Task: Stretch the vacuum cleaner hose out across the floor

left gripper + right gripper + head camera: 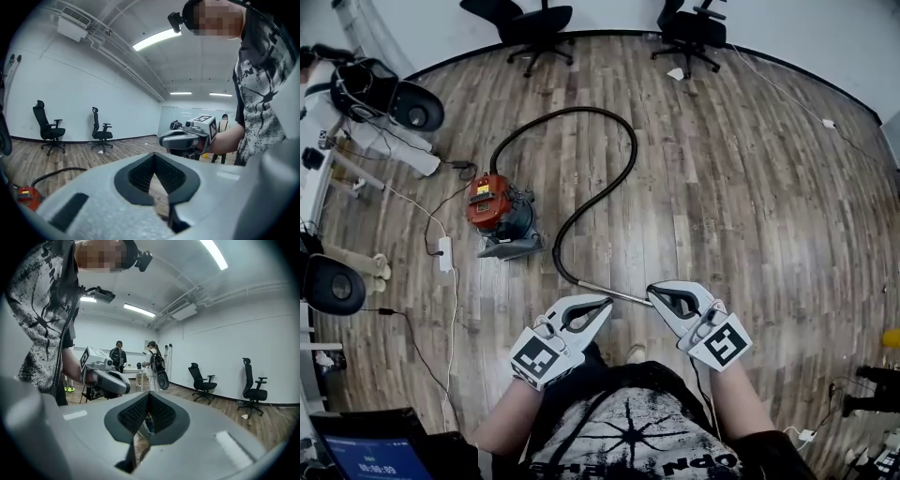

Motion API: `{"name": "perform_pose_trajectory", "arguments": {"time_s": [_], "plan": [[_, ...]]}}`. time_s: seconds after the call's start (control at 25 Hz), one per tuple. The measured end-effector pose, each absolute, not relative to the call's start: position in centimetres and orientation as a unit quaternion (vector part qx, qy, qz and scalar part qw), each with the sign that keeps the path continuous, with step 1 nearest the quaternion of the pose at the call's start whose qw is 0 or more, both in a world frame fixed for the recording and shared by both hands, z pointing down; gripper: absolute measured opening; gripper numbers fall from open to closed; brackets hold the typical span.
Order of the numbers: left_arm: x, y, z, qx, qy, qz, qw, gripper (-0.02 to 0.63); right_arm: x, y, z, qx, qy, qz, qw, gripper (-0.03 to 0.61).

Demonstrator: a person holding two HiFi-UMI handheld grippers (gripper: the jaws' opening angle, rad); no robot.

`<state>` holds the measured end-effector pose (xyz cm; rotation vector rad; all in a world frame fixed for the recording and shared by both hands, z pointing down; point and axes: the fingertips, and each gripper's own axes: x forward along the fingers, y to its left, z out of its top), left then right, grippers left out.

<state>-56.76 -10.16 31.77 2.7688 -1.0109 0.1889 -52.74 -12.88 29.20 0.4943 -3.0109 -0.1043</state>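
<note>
A wood-plank floor (731, 206) fills the head view. A vacuum (497, 211), orange on a grey base, stands left of centre. Its black hose (577, 109) leaves the body, loops up and round to the right, then curves back down to a metal wand (614, 293) lying flat on the boards below the vacuum. Just left of the vacuum lies a white power strip (444, 253) with thin cables running off it. Two black office chairs (534, 23) stand at the far wall, well apart from the vacuum, with a scrap of white paper (675, 73) beside the right one. A white cable (787, 94) trails along the far right.
</note>
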Motion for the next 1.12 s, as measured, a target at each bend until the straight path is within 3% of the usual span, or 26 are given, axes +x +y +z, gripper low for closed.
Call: {"name": "perform_pose_trajectory", "arguments": {"time_s": [0.32,0.76,0.96,1.12], "plan": [[-63.3,-15.4,33.4,0.941,-0.314,0.084,0.093,0.002,-58.3,-18.7,30.5,0.213,-0.976,-0.009,0.052,0.006],[-60.5,-16.8,38.6,0.921,-0.347,0.082,0.159,0.002,-56.9,-19.3,38.0,0.149,-0.985,0.016,0.081,0.006],[-58.1,-17.7,41.4,0.919,-0.359,0.053,0.153,0.002,-53.7,-19.2,44.8,0.105,-0.973,-0.013,0.204,0.020],[-56.8,-19.0,45.1,0.919,-0.359,0.040,0.158,0.002,-51.5,-21.0,51.3,0.128,-0.964,0.001,0.233,0.077]]}}
